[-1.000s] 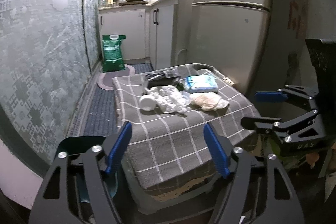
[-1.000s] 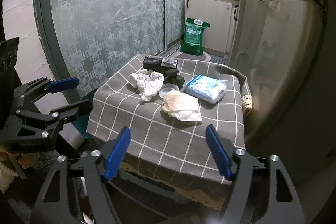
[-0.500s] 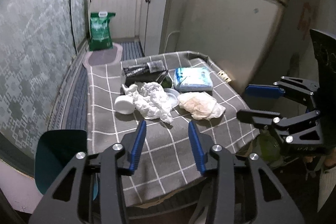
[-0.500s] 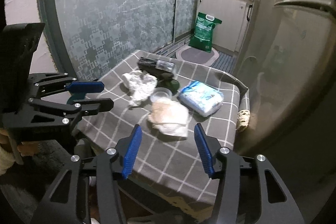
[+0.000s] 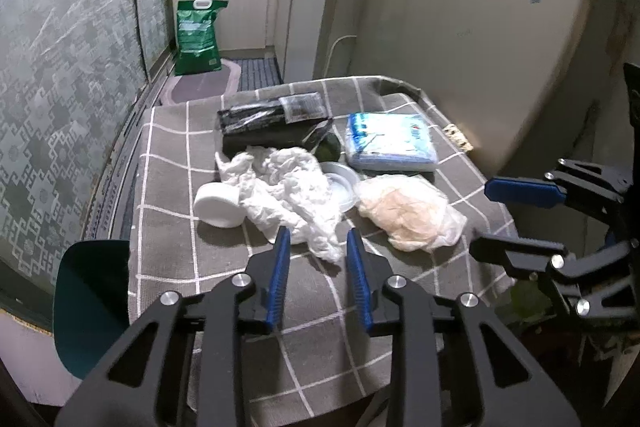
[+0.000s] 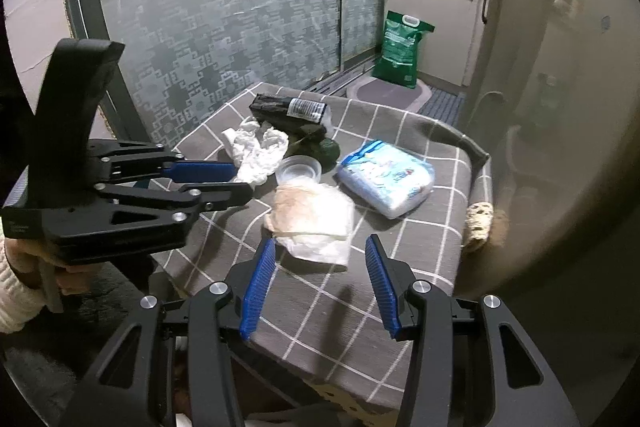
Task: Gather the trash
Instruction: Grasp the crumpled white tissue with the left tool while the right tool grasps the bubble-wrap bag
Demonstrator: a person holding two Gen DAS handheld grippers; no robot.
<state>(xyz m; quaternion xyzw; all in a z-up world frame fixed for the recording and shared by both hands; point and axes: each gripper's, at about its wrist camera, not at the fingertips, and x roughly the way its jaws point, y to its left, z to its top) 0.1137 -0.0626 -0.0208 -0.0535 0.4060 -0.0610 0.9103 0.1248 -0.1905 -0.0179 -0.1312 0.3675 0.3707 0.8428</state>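
Note:
A small table with a grey checked cloth [image 5: 172,227] holds the trash. A crumpled white tissue [image 5: 292,187] lies at its middle, next to a white cup on its side [image 5: 218,205]. A beige wad in clear plastic [image 5: 408,213] lies to the right and shows in the right wrist view [image 6: 312,215]. My left gripper [image 5: 314,247] is open and empty, its jaws narrowed, just short of the tissue. My right gripper [image 6: 320,255] is open and empty, just short of the beige wad.
A black wrapped pack [image 5: 272,125], a dark green round thing [image 5: 330,149], a clear lid [image 5: 340,183] and a blue-white tissue pack [image 5: 390,143] lie further back. A teal bin [image 5: 92,303] stands left of the table, a fridge [image 5: 480,47] to the right, a green bag [image 5: 198,37] on the floor.
Both grippers moved forward over the table toward the trash. The left gripper's jaws narrowed a lot; the right gripper's narrowed some. Nothing was taken hold of.

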